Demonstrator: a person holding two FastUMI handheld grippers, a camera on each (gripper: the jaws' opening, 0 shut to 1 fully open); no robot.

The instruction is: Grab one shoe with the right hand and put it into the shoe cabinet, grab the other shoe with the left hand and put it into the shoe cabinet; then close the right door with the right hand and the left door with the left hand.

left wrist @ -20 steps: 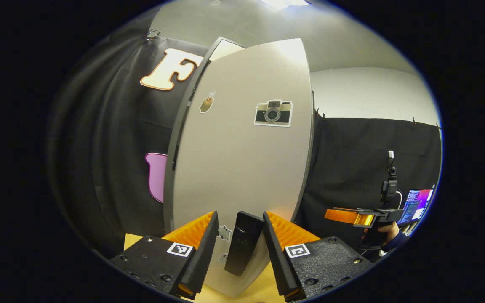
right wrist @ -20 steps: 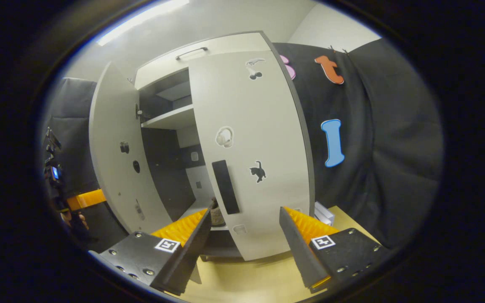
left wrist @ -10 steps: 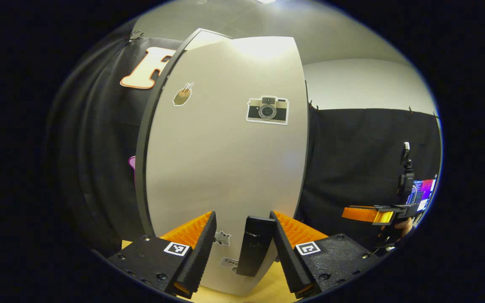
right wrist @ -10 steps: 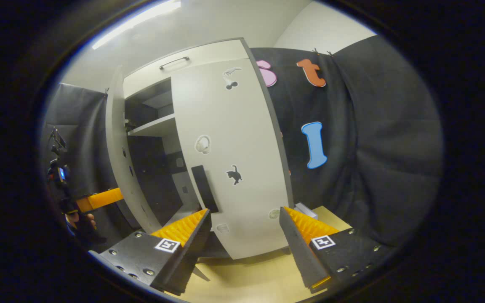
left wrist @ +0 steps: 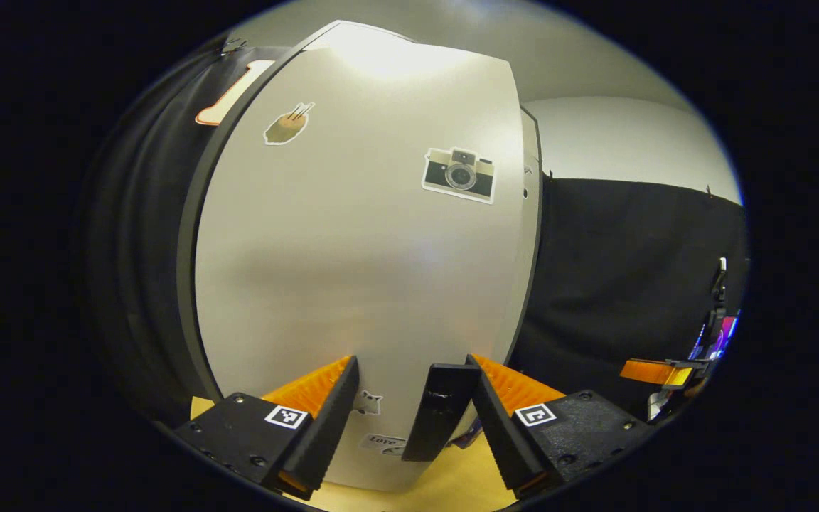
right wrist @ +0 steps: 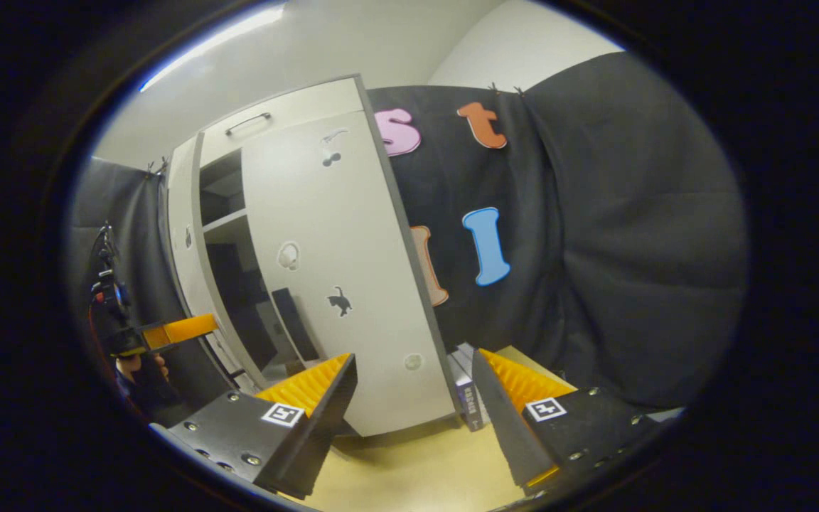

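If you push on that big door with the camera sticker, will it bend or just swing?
The left door is a flat, rigid-looking panel, so it will probably swing as one piece, not bend. Its face looks smooth and glossy, so the left tool might slide on it. Its dark handle probably gives a surer spot.

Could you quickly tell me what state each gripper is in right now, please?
Left gripper: open, nothing clamped, at the left door by its handle.
Right gripper: open, empty.
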